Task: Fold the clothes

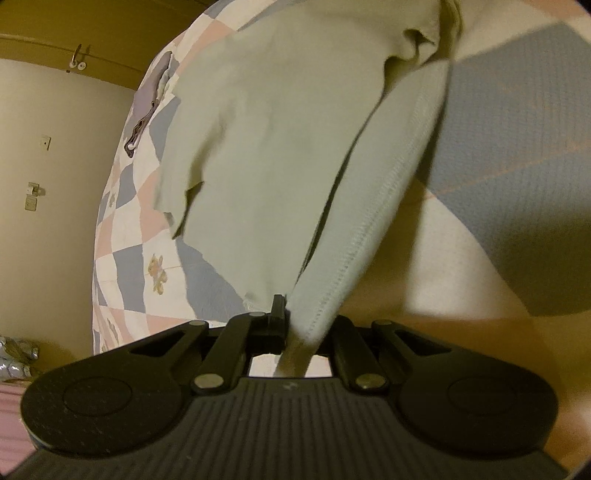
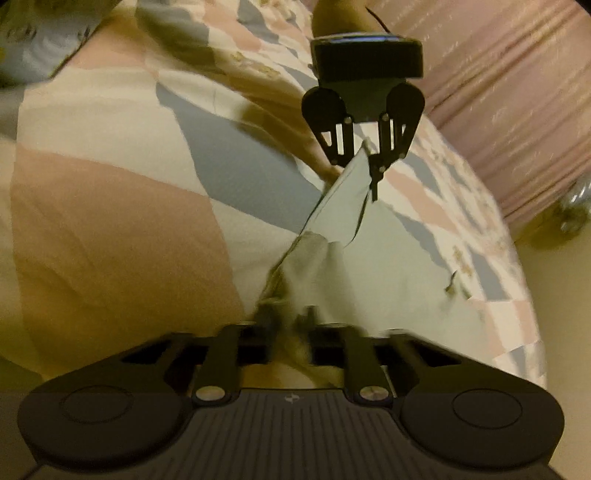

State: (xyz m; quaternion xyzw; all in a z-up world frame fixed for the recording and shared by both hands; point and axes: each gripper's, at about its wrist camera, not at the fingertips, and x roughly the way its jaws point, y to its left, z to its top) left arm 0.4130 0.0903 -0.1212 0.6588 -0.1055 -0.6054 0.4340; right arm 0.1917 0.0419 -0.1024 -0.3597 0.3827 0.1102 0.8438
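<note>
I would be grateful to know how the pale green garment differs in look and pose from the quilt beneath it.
The pale green garment is one plain colour; the quilt is patchwork in pink, blue and white. The garment is pinched by the left gripper and the right gripper and partly raised between them; the quilt lies spread flat on the bed. Both are soft fabric.

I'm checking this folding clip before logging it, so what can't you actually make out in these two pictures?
- Right gripper: its fingertips, right wrist view, are motion-blurred and buried in the pale green garment.
- Garment's full shape: left wrist view, cut off by the top edge; the left gripper covers its pinched hem.
- Gray clothes on the quilt: too small to identify.
- Person: only an arm, cut off at the top.
</note>
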